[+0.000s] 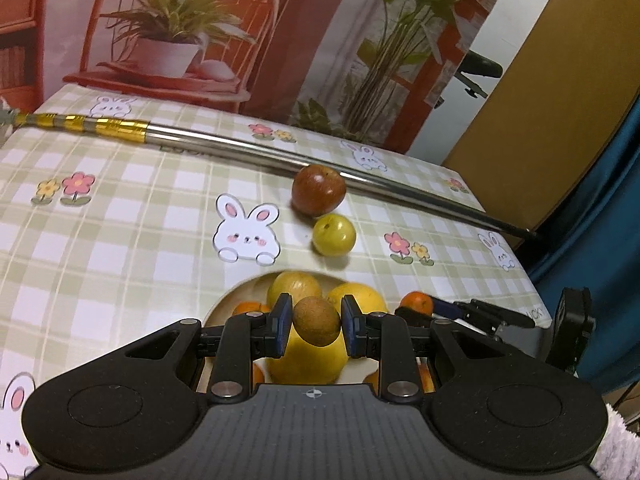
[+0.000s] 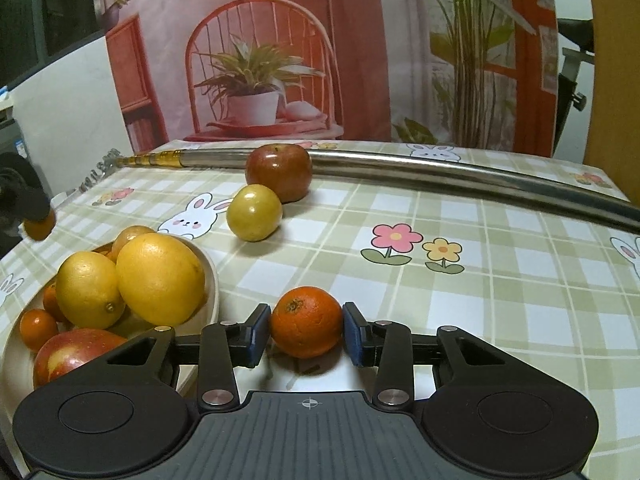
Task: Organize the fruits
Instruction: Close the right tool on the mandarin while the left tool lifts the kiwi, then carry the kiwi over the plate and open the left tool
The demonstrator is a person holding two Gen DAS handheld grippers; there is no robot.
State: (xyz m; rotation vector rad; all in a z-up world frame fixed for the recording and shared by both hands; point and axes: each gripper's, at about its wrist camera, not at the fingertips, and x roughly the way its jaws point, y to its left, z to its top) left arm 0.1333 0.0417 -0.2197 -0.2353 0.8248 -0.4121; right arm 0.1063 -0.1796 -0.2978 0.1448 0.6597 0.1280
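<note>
Checked tablecloth [image 2: 460, 312]; left tongs [image 1: 316, 326] pinching upright kiwi [image 1: 316, 320], right tongs [image 2: 307, 330] clasping stem-up mandarin [image 2: 307, 328].

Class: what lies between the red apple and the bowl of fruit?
A yellow-green plum, touching the red apple, short of the bowl; clearest in the right wrist view.

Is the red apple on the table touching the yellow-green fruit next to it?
Cannot tell. In both wrist views the yellow-green fruit overlaps the edge of the red apple, so neither contact nor a gap shows plainly.
</note>
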